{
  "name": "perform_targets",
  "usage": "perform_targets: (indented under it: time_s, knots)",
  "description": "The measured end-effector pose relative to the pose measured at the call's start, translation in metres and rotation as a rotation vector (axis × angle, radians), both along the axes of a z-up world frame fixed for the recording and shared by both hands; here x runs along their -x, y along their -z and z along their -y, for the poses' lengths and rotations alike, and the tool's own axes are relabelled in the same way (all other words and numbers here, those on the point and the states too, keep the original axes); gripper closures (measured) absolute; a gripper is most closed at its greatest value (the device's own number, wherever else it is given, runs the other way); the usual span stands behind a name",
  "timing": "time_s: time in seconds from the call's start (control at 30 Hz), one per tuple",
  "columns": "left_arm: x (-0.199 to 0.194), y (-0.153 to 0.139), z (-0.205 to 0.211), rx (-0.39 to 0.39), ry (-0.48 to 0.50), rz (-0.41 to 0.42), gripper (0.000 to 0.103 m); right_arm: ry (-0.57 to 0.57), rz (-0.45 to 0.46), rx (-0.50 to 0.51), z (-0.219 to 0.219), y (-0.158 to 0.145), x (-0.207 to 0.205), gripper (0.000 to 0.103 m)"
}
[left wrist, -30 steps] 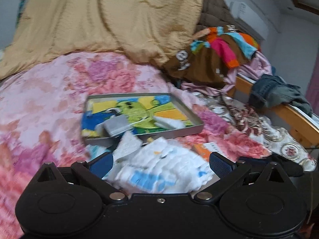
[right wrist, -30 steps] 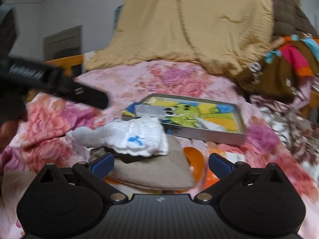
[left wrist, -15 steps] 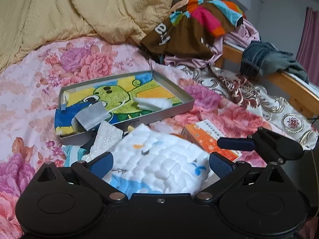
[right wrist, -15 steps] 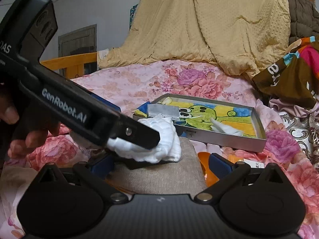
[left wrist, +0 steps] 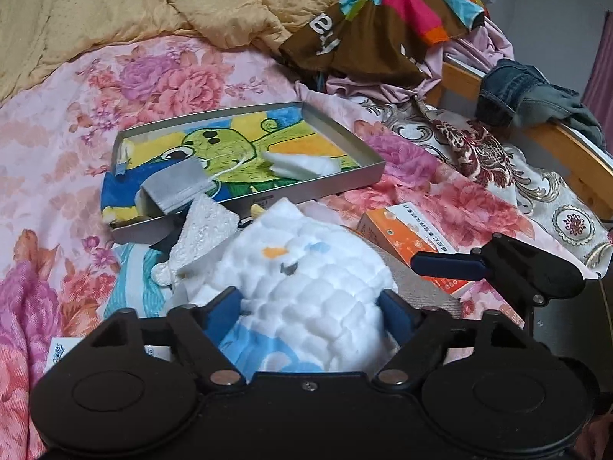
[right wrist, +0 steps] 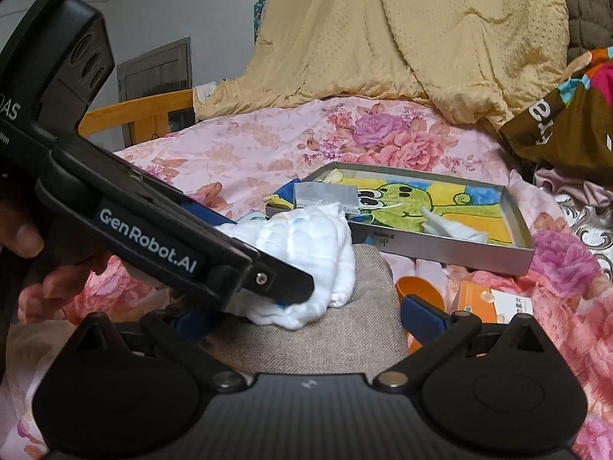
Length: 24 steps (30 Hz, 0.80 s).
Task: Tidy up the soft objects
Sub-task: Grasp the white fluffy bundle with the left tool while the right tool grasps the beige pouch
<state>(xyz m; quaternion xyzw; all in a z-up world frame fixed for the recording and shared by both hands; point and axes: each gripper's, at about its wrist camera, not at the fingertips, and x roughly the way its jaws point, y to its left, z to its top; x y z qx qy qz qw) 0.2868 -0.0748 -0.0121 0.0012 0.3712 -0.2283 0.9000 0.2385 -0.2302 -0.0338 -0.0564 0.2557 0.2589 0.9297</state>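
Left gripper is closing on the white quilted cloth, which is bulging between its blue pads at 6 o'clock, sitting atop the beige cushion. Moving right: the metal tray is lying at 12 o'clock, the orange box at 2 o'clock. Right gripper is hovering wide over the cushion, holding nothing.

Risk: the puffy cloth could be squeezing out forward, or the pads could be snagging the cushion beneath. The cloth's underside is hidden; pad contact is hard to confirm.
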Motion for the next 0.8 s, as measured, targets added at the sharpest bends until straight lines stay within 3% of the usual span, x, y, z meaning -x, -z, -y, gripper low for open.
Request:
perform_targets:
  time_s: [0.2, 0.57, 0.8]
  knots:
    - [0.005, -0.003, -0.011, 0.048, -0.052, -0.008, 0.055, -0.009, -0.006, 0.002, -0.001, 0.001, 0.000, 0.001]
    - [0.027, -0.008, -0.034, 0.152, -0.171, 0.040, 0.069, -0.051, 0.000, 0.042, -0.010, 0.007, 0.004, 0.003]
    - [0.037, -0.016, -0.052, 0.183, -0.245, 0.059, 0.072, -0.102, -0.010, 0.081, -0.019, 0.013, 0.010, 0.024]
